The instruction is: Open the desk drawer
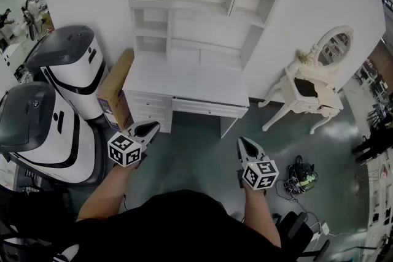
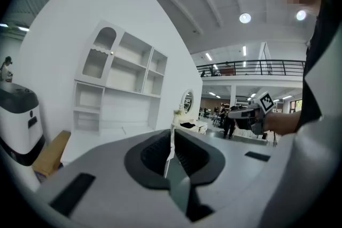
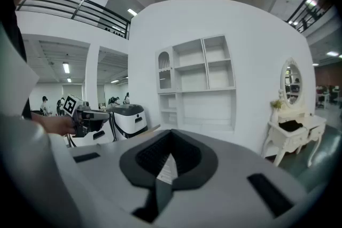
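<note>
Left gripper (image 1: 149, 127): jaws pressed together, nothing between. Right gripper (image 1: 248, 144): jaws likewise together, empty. Both over grey floor (image 1: 196, 159), well apart from white desk (image 1: 184, 80). Desk drawer (image 1: 207, 107) under desktop, closed, untouched. Cardboard box (image 1: 116, 89) against desk's left side
</note>
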